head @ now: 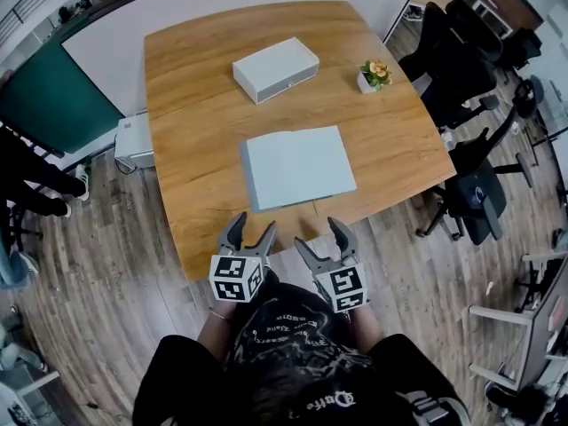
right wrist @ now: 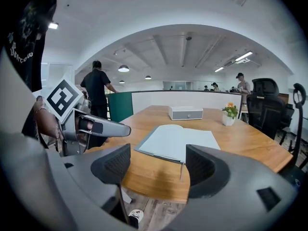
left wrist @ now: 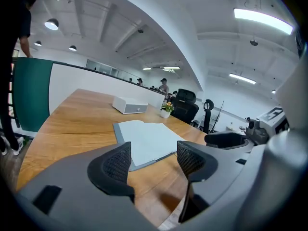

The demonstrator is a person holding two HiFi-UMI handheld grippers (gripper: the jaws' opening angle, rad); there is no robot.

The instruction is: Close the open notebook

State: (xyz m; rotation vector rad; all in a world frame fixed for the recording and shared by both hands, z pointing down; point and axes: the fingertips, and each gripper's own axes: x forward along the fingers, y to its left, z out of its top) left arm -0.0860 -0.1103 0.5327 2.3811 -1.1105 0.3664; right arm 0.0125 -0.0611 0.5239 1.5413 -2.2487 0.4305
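Well, we held our left gripper (head: pixel 253 225) and right gripper (head: pixel 319 235) open wide, with nothing in them, by the near edge of the surface (head: pixel 191 114). The notebook (head: pixel 296 167) lay open just ahead of both grippers.

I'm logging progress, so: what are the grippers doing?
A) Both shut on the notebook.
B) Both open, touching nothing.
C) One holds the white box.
B: the left gripper and right gripper have jaws apart and empty, short of the notebook.
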